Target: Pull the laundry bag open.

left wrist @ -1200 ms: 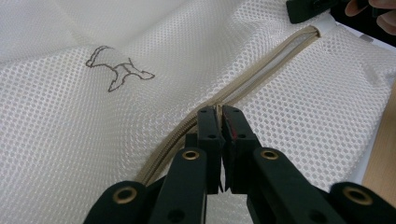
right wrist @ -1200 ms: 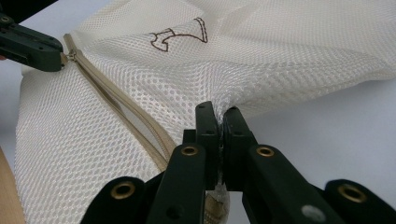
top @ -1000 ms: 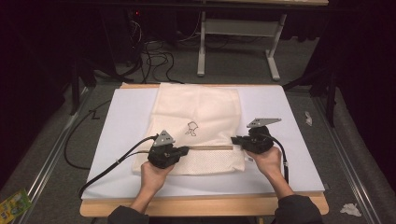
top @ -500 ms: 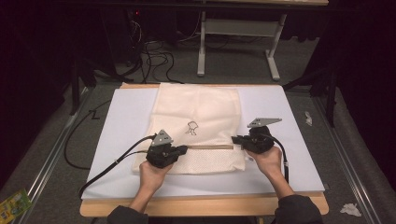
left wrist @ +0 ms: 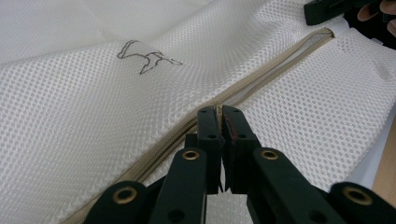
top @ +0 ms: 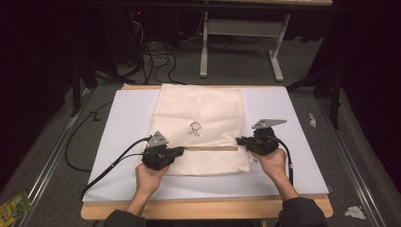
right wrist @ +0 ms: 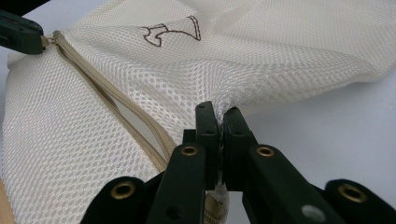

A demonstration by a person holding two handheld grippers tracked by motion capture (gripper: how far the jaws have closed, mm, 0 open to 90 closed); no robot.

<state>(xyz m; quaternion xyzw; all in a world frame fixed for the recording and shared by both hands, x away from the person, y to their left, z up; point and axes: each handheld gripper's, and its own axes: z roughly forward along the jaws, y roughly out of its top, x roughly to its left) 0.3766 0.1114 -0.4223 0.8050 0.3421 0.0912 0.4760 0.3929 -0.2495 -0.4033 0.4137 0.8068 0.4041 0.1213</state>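
At six o'clock on the tabletop (top: 302, 142): nothing has shifted since before.
Left tool (left wrist: 219, 116) pinches the zipper pull; right tool (right wrist: 219, 116) (clamped tight) grips the mesh bag (top: 201, 113) corner.

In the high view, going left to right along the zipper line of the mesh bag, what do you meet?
Left gripper → zipper on the mesh bag → right gripper.

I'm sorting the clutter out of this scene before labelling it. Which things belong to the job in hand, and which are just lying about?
In the job:
- mesh bag
- its zipper
- left gripper, shut at the zipper's end
- right gripper, shut on the bag's edge
- white board under the bag

Lying about:
- crumpled scrap on the floor
- green packet
- white frame behind the table
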